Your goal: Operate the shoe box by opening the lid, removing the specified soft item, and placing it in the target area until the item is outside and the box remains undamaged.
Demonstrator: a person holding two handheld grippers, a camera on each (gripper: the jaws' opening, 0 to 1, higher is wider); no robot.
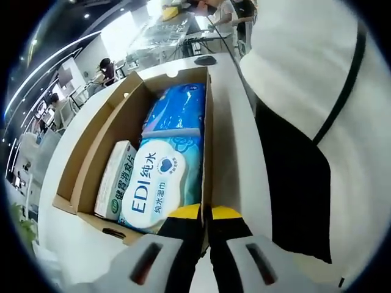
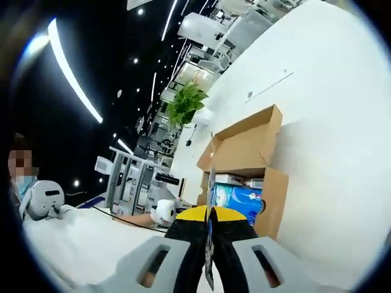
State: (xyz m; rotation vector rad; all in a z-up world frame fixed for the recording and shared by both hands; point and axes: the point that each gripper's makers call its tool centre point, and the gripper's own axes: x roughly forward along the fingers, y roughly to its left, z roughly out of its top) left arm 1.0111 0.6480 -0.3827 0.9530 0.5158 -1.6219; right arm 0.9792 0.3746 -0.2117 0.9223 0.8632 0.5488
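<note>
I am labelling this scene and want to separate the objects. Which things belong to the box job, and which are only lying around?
Job:
box, open
wipes pack, the soft item inside it
left gripper, shut on the box wall
right gripper, shut on a thin edge

Lying about:
green-and-white carton in the box
mouse
plant
tape roll

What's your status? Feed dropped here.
Left gripper shut on box wall. Right gripper shut on same wall. Blue wipes pack inside open box. Nothing blocking.
</note>
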